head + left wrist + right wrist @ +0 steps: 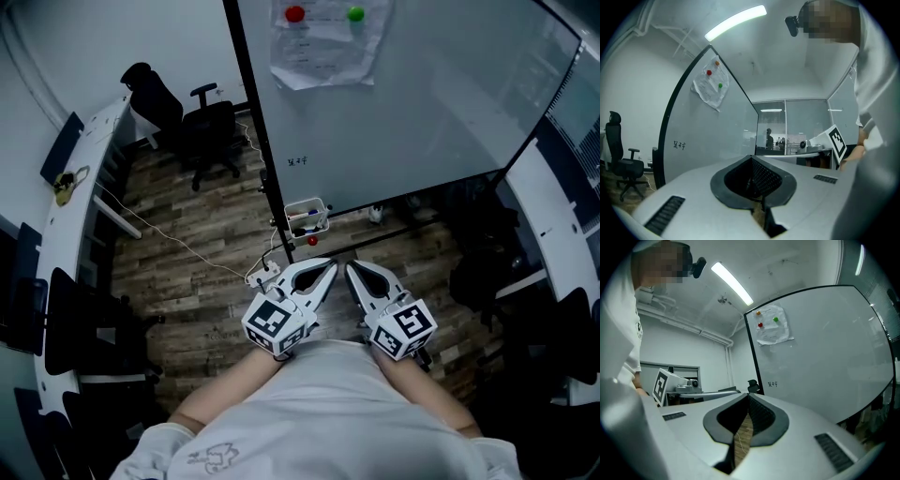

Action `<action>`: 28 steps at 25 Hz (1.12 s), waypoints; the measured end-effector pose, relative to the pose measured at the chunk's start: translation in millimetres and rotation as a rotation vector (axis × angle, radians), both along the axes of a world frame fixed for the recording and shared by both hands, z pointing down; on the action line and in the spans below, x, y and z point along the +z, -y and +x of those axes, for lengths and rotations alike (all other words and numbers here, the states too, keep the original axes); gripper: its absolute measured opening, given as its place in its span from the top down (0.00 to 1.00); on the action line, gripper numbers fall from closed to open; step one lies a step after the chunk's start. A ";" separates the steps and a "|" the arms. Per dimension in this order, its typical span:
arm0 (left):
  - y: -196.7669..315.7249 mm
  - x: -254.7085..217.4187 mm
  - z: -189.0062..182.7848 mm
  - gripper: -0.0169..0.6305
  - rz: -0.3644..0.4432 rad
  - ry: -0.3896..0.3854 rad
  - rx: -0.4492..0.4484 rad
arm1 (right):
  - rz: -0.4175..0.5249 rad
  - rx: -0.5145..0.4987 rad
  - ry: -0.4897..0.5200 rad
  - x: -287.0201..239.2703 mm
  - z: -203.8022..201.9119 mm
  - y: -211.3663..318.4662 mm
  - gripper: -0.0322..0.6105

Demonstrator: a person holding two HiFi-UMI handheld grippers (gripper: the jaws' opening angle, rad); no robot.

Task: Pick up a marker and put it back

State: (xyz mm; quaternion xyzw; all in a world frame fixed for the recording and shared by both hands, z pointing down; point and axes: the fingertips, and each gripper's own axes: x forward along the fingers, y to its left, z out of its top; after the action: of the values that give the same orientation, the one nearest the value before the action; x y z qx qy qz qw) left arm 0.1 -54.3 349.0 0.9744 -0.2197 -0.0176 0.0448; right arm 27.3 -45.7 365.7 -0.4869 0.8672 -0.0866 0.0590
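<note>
**Both grippers shut and empty, markers in tray**

Big whiteboard (412, 103) stands on the wood floor (187, 244). Black office chair (202, 127) is off to the left. Paper sheet (328, 42) hangs near the board's top. Left gripper (328, 268) and right gripper (352, 268) sit side by side close to the person's torso, each with jaws pressed together on nothing. Small tray (323, 204) at the board's lower edge holds the markers (302, 225), apart from both grippers.
</note>
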 end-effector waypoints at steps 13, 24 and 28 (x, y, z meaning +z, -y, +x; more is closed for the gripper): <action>44.8 16.5 -29.2 0.97 -0.073 -0.016 -0.087 | -0.055 -0.091 -0.003 11.2 -29.4 46.4 0.93; 103.4 16.9 -27.2 0.97 -0.108 -0.061 -0.215 | -0.070 -0.201 -0.003 9.2 -20.1 109.3 0.93; 122.4 15.9 -22.0 0.97 -0.101 -0.070 -0.277 | -0.067 -0.264 -0.009 10.0 -12.8 128.9 0.93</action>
State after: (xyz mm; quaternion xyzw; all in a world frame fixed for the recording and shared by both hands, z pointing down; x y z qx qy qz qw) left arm -22.0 -176.6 364.9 0.9301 -0.3510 -0.0465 0.0983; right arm 14.5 -174.6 375.7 -0.3705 0.9206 -0.1204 0.0269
